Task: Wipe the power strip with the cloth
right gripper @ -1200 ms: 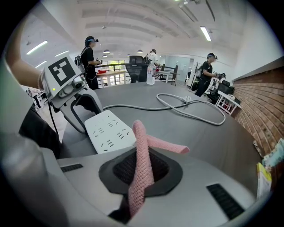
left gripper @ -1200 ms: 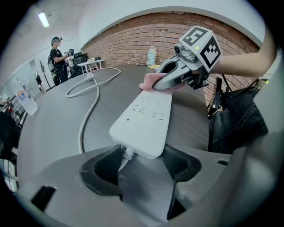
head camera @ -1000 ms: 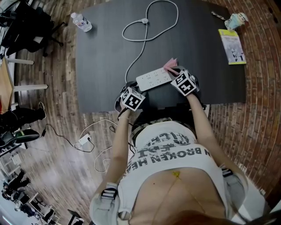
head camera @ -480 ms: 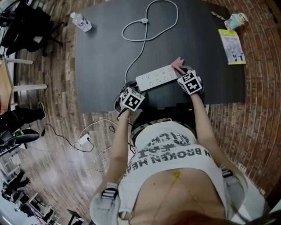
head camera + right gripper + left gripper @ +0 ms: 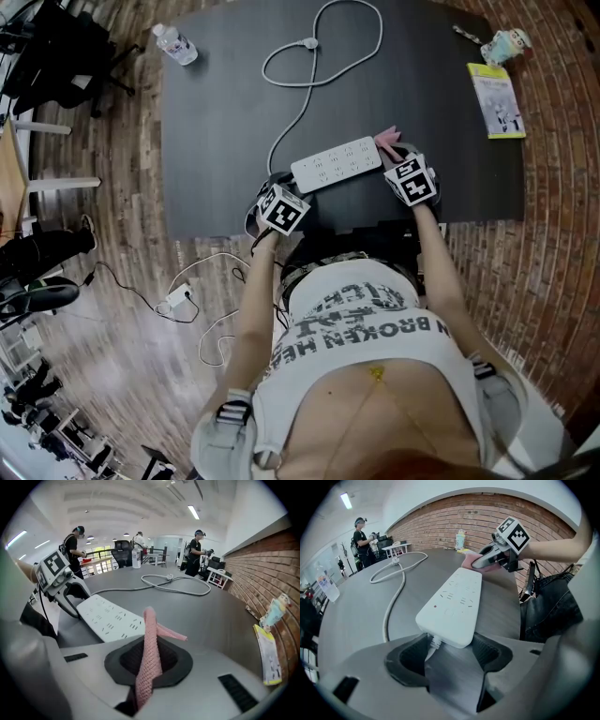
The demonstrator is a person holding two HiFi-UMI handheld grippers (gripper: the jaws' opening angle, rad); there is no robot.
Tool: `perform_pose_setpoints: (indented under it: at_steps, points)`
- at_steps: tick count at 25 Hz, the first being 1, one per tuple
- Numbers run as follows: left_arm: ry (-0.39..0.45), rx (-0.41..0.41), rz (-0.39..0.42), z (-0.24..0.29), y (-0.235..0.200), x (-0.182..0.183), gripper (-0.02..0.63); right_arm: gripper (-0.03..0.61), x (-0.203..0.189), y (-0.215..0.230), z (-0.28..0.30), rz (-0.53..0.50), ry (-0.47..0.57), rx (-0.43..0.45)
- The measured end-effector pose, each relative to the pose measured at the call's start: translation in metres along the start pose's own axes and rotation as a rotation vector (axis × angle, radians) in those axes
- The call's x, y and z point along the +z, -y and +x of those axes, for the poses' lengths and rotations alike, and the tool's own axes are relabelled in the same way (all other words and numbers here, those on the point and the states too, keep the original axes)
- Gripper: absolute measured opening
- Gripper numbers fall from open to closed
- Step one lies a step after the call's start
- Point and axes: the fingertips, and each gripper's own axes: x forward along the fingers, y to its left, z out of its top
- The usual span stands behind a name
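**Right claw** (image 5: 150, 663): jaws together, clamped on the pink cloth (image 5: 149, 639). A folded tongue of it stands up out of the pads and a short tail pokes to my right.

**Left claw** (image 5: 449, 649): jaws set wide, one pad at each corner of the cord end of the power strip (image 5: 453, 603). They appear to pinch it there. The cord comes out between them.

**Position:** In the head view the cloth (image 5: 386, 141) sits at the strip's free end, just beside it. I cannot tell whether it touches. The right claw (image 5: 411, 180) is directly behind the cloth, near the table's front edge.

**Strip:** The power strip (image 5: 336, 164) lies flat on the dark table (image 5: 216, 122), socket face up.
- Long axis runs from my left claw (image 5: 281, 208) across to my right, tilted slightly away from me.
- Cord end points at the left claw and the free end at the cloth.
- The cable (image 5: 291, 122) leaves the cord end and loops off to the far side of the table.

**Step (my reading):** wiping is in hand, with the cloth at the free-end limit of a stroke.

**Next move calls for:**
- Lower the cloth flat onto the socket face.
- Draw it along the long axis towards the cord end.
- Keep the left claw firm so the strip does not slide or pivot.
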Motion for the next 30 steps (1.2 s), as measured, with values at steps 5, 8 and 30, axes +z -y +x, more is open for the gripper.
perform_pose_setpoints:
  at_steps: [5,8,30]
  points:
    - [0.003,-0.016,-0.003,-0.002,0.003,0.0,0.281,0.017,0.047,-0.039,-0.011,-0.018,0.115,0.13]
    - [0.006,-0.014,-0.003,-0.002,0.004,0.001,0.281,0.016,0.071,-0.08,-0.013,-0.082,0.171,0.261]
    - [0.021,0.006,-0.006,0.001,0.002,-0.001,0.281,0.015,0.07,-0.233,0.033,-0.38,0.023,0.643]
